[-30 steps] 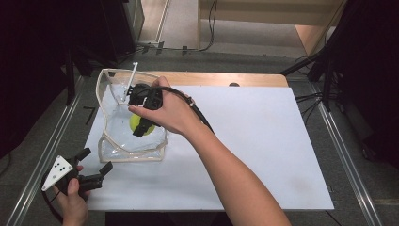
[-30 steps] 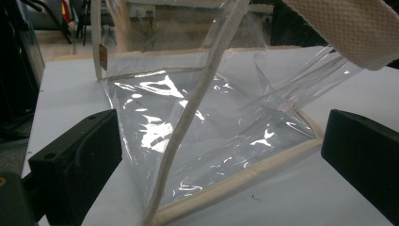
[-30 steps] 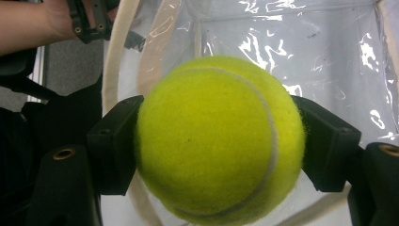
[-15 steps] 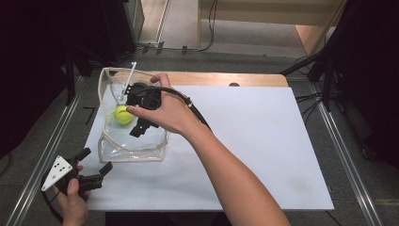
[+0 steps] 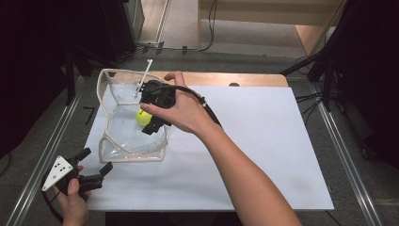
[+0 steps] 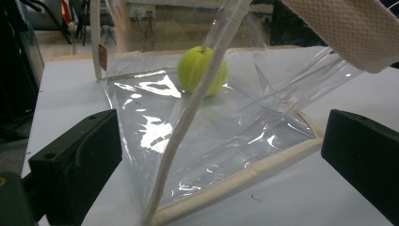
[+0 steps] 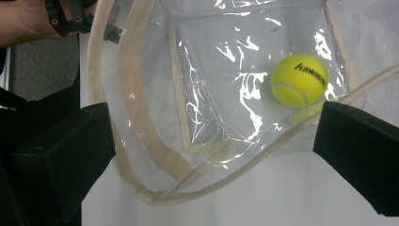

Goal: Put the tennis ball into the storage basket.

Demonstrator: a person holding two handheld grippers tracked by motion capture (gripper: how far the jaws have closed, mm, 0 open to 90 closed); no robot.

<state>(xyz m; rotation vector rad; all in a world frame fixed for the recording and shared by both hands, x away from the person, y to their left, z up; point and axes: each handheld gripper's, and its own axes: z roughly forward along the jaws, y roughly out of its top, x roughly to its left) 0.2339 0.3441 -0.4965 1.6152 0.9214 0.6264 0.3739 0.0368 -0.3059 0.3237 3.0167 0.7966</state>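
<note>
Clear plastic bag [image 5: 127, 134] w/ cream fabric trim sits on the left part of the white sheet [image 5: 254, 141] covering the desk [image 5: 221, 79], mouth open upward. Yellow-green tennis ball [image 5: 143, 116] lies inside the bag on its clear bottom panel, loose, nothing gripping it. In the right gripper view the ball [image 7: 299, 80] shows black lettering and sits up and to the right between the two black jaws, seen through the plastic; the bag's trim edge [image 7: 141, 141] curves across below it.

Right tongs [image 5: 153, 123] are over the bag's open top, held in the right hand [image 5: 181, 110], jaw tips pointing down into the bag just beside the ball. Their jaws have just been opening and now stand spread wide; nothing is pinched between them, ball lies free of them.

Left tongs [image 5: 96, 167] rest low at the front left corner of the sheet, near the bag's front edge but apart from it, held in the left hand [image 5: 73, 202], white dotted plate on top. Jaws spread, nothing between them. In the left gripper view the bag's front corner [image 6: 235, 179] sits ahead between the jaws, ball [image 6: 202, 70] farther back inside, trim strap crossing in front of it.

A thin white stick [image 5: 143, 77] pokes up at the bag's back rim.
</note>
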